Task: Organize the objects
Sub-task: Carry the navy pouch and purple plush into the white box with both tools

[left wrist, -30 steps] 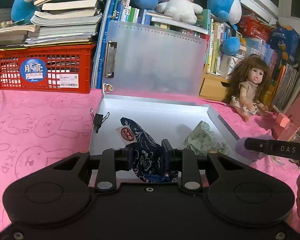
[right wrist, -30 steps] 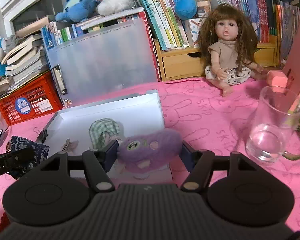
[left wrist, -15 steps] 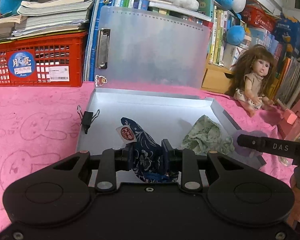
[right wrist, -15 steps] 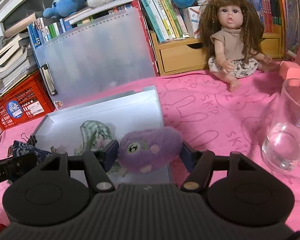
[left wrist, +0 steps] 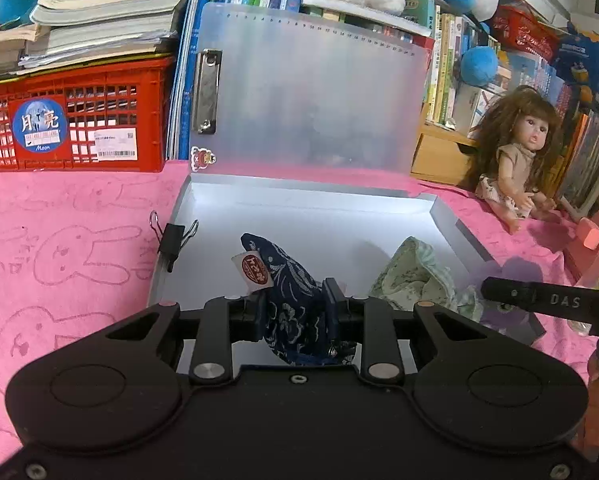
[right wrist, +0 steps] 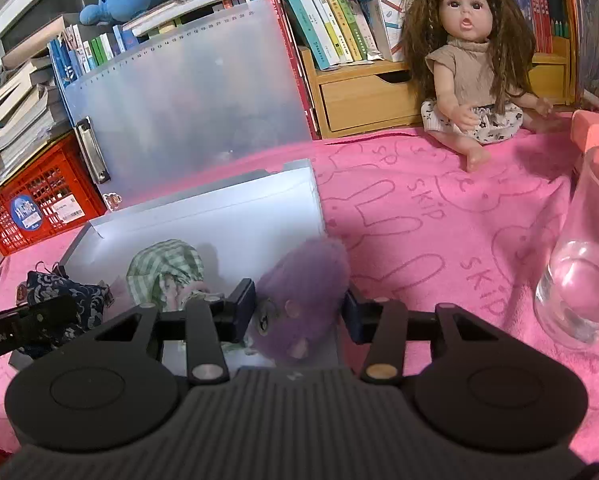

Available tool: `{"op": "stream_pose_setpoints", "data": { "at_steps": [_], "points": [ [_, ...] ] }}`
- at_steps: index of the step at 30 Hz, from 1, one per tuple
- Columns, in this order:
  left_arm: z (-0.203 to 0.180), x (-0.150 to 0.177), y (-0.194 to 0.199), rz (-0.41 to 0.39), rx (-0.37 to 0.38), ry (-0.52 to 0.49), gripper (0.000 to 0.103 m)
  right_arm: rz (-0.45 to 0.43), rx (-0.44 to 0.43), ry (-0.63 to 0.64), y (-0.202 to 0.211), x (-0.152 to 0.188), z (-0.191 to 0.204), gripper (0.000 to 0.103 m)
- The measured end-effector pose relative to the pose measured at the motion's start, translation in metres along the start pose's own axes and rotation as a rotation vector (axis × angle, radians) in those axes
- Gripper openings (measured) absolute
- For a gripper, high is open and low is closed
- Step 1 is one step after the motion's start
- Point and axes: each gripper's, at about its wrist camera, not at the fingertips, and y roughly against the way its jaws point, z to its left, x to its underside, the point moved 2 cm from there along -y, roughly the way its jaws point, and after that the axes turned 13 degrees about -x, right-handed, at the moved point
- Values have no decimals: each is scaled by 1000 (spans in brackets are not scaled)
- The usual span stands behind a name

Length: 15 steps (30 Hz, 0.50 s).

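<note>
- Left hand-held gripper: clenched on a navy floral fabric pouch, which carries a white tag with a red round mark. The pouch is held over the near-left part of the open file box.
- Right hand-held gripper: grasping a purple plush toy at its sides. The toy sits over the box's near-right edge; whether it touches the box floor cannot be told.
- File box: translucent plastic, lying on the pink rabbit-print cloth that covers the desk. Its lid stands upright against the books behind it.
- Green checked fabric pouch: lying inside the box, between the two held items.
- Black binder clip: clipped on the box's left wall.
- Doll: seated on the cloth, to the right of the box and apart from it, in front of a wooden drawer unit.
- Glass mug: upright at the far right, well apart from the box.
- Red crate: left of the lid, with stacked books on top.
</note>
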Motion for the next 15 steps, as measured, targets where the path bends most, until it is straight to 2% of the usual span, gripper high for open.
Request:
{"op": "stream_pose_setpoints", "data": {
  "at_steps": [15],
  "points": [
    [2,3,-11,29,-13,9,27,-21,17,49,2,7,8,49]
  ]
}}
